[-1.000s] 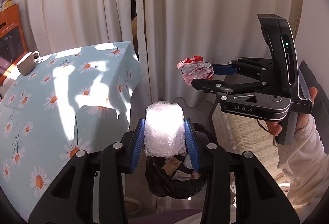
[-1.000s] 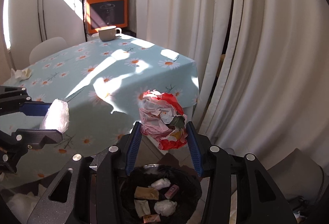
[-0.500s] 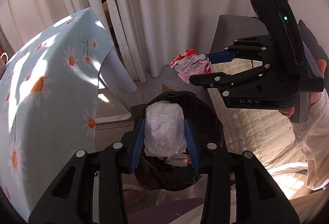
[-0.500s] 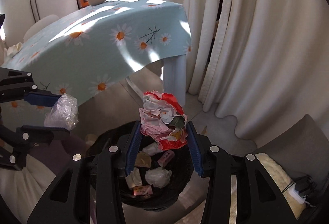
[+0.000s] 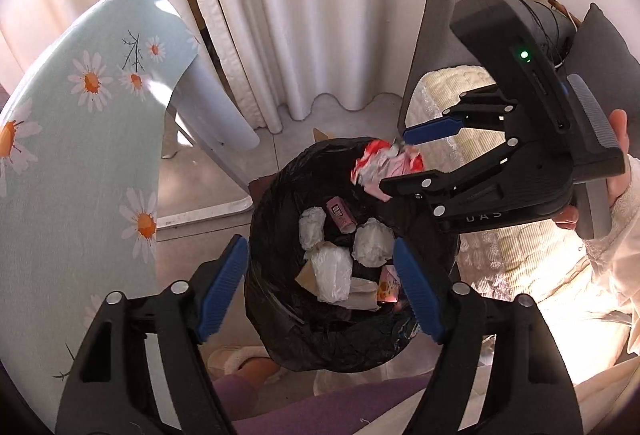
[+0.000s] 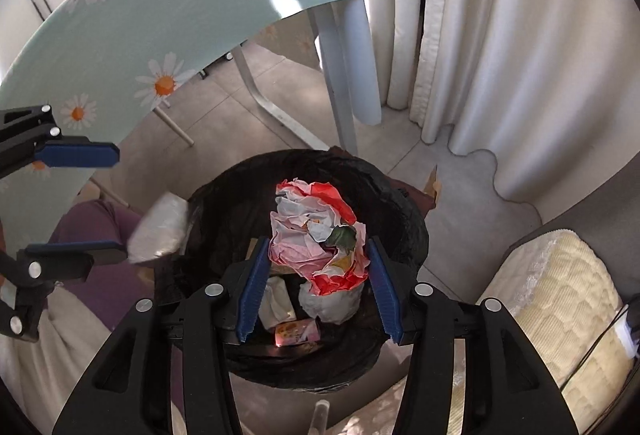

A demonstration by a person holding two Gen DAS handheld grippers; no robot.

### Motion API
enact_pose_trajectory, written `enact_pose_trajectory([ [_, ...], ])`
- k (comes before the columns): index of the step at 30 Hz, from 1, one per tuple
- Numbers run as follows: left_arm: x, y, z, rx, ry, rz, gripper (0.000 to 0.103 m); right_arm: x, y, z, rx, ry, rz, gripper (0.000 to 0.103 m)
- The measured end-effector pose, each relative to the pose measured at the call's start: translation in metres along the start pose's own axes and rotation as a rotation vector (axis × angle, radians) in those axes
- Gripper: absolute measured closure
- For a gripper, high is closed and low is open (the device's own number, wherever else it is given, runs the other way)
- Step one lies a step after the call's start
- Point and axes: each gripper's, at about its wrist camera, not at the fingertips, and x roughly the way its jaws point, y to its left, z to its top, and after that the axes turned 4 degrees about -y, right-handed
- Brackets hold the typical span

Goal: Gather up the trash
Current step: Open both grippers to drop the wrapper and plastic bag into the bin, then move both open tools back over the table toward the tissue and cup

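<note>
A bin lined with a black bag stands on the floor below both grippers, holding several pieces of trash. My left gripper is open and empty above it. The clear plastic wad, blurred, is in the air at the bin's left rim, and shows in the left wrist view over the trash inside the bin. My right gripper has its jaws spread, and the red and pink crumpled paper sits between them above the bin, still touching the pads.
A table with a light blue daisy cloth stands left of the bin, its white leg close behind it. White curtains hang behind. A grey seat with a cream cushion is at the right. A slipper lies by the bin.
Both grippers have tilted down over the bin. My left gripper opened and let go of the plastic wad, which drops into the bin. My right gripper's jaws have widened around the paper.
</note>
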Motion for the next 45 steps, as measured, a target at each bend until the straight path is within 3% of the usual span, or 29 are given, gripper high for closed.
enact_pose_trajectory([
  [2, -0.008, -0.001, 0.000, 0.003, -0.037, 0.005, 0.011, 0.001, -0.002, 0.000, 0.005, -0.005, -0.026, 0.034],
  [3, -0.012, -0.003, 0.000, 0.003, -0.058, 0.013, 0.009, 0.000, -0.003, 0.000, 0.009, -0.009, -0.033, 0.025],
  [5, -0.021, -0.003, 0.002, -0.002, -0.087, 0.008, 0.008, -0.003, -0.006, 0.002, 0.016, -0.022, -0.043, 0.019],
  [12, -0.064, -0.003, 0.004, -0.022, -0.211, 0.034, 0.006, -0.013, 0.001, 0.021, -0.023, -0.040, -0.074, 0.017],
  [18, -0.104, 0.005, 0.002, -0.065, -0.297, 0.055, 0.006, -0.047, 0.027, 0.048, -0.082, -0.134, -0.050, 0.016],
  [27, -0.160, 0.041, -0.011, -0.175, -0.416, 0.120, 0.006, -0.112, 0.082, 0.095, -0.182, -0.306, 0.043, 0.012],
  [35, -0.203, 0.083, -0.046, -0.333, -0.472, 0.224, 0.006, -0.136, 0.160, 0.134, -0.349, -0.398, 0.166, 0.010],
  [45, -0.269, 0.136, -0.120, -0.546, -0.487, 0.449, 0.006, -0.114, 0.261, 0.171, -0.518, -0.361, 0.357, 0.009],
])
